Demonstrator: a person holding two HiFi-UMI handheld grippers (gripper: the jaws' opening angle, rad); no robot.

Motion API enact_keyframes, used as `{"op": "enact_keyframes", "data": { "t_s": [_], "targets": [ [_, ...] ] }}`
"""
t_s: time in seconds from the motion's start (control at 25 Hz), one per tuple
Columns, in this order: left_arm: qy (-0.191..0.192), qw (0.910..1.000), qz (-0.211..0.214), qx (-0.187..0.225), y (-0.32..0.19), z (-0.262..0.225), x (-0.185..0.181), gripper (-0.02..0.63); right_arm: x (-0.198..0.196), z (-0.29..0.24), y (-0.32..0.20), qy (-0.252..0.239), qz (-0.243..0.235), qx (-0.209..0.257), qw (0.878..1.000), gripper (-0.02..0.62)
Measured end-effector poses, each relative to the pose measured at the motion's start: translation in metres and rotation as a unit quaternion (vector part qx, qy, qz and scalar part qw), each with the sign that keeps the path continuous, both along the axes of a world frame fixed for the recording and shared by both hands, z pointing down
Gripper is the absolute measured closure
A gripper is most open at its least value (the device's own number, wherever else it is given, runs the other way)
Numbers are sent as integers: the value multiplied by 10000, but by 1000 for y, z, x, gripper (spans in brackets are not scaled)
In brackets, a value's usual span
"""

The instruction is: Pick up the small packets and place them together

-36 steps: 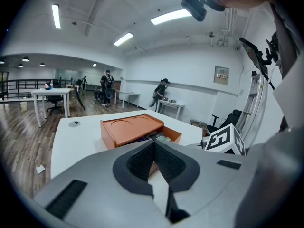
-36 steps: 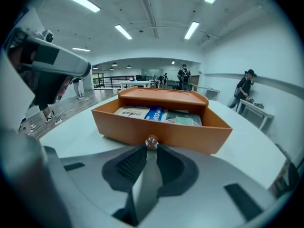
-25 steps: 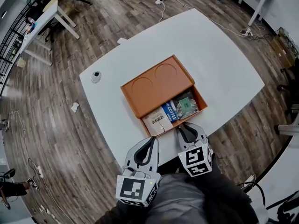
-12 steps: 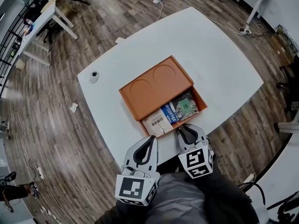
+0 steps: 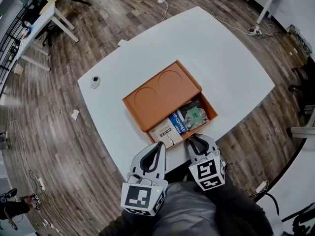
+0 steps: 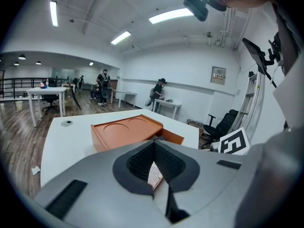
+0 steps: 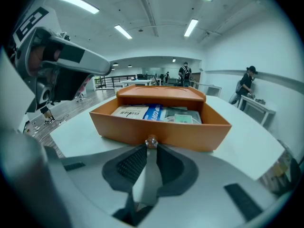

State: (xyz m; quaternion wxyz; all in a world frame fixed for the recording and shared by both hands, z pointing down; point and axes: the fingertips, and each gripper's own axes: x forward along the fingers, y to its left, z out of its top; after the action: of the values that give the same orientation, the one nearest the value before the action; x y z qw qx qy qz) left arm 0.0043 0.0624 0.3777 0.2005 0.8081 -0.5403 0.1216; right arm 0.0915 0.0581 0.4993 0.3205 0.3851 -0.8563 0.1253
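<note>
An orange box point(image 5: 162, 90) lies on the white table point(image 5: 221, 58) with its drawer point(image 5: 212, 113) pulled out toward me. In the drawer lie a white packet point(image 5: 165, 132), a blue coffee packet point(image 5: 177, 123) and a green-labelled packet point(image 5: 196, 114). My right gripper point(image 5: 192, 140) is at the drawer front. In the right gripper view its tips point(image 7: 150, 148) are closed on the small round knob point(image 7: 151, 141) of the drawer point(image 7: 190, 134). My left gripper point(image 5: 158, 149) hovers beside it at the table's near edge, shut and empty point(image 6: 153, 148).
A small round object point(image 5: 94, 81) sits near the table's left edge. Cables point(image 5: 165, 4) and other desks point(image 5: 49, 14) are on the wooden floor around the table. People stand at desks far behind the box point(image 6: 126, 132).
The right gripper has drawn slightly toward me with the knob, and the drawer seems a touch further out. The left gripper has stayed where it was.
</note>
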Motion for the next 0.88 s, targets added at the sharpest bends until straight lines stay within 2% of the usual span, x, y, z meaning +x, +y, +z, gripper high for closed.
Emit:
{"op": "enact_keyframes", "data": {
  "t_s": [0.4, 0.88],
  "targets": [
    [-162, 9997, -87, -140, -7, 22, -11, 606, 2, -3, 2, -65, -8, 64, 10000, 523],
    [-120, 9989, -181, -415, -27, 52, -28, 606, 3, -5, 3, -51, -12, 29, 10000, 523]
  ]
}}
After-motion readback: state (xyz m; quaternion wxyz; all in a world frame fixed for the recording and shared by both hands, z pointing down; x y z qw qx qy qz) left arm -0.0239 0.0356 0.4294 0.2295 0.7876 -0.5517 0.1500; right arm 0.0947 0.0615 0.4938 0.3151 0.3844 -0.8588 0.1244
